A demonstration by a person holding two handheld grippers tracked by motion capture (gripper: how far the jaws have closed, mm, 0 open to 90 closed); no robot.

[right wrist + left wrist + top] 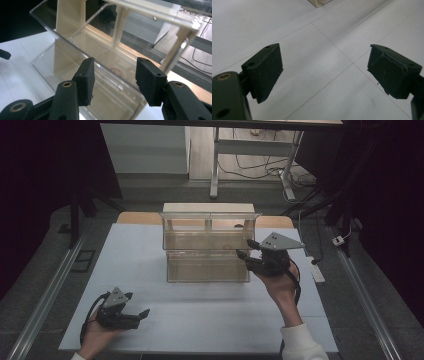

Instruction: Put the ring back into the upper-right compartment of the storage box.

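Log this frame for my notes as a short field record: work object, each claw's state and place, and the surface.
object: clear two-tier plastic organizer with cream dividers, upright mid-table
right claw: open, at the organizer's right end, nothing pressed between the pads
left claw: open, over bare table near the front left, apart from the organizer
surface: white table

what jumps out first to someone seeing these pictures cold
The clear two-tier organizer with cream uprights stands at the middle of the white table, toward its far edge. The right gripper reaches in at the organizer's right end, jaws open around its clear front edge. The left gripper sits at the near left corner, jaws wide open over bare tabletop.
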